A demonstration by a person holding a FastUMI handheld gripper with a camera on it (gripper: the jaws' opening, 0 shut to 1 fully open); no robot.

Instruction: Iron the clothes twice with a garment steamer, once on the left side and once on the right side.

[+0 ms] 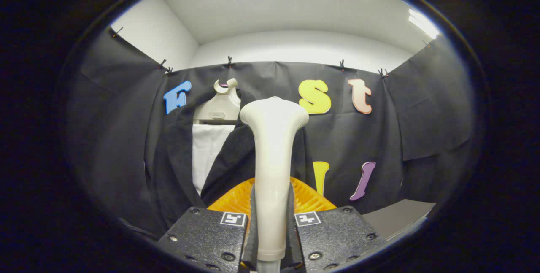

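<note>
A cream garment steamer head point(272, 155) stands upright between my fingers, its wide nozzle end up. My gripper point(270, 218) is shut on the steamer's handle, both fingers pressing its sides. Beyond it a dark jacket point(230, 155) hangs open on a cream hanger stand point(221, 104), with a white panel point(206, 150) showing between its front edges. The steamer head covers the jacket's right front. How far the nozzle is from the cloth I cannot tell.
An orange ribbed object point(310, 199) sits just behind my fingers, low down. A grey table surface point(400, 216) lies to the right. Black booth cloth hangs behind and on both sides.
</note>
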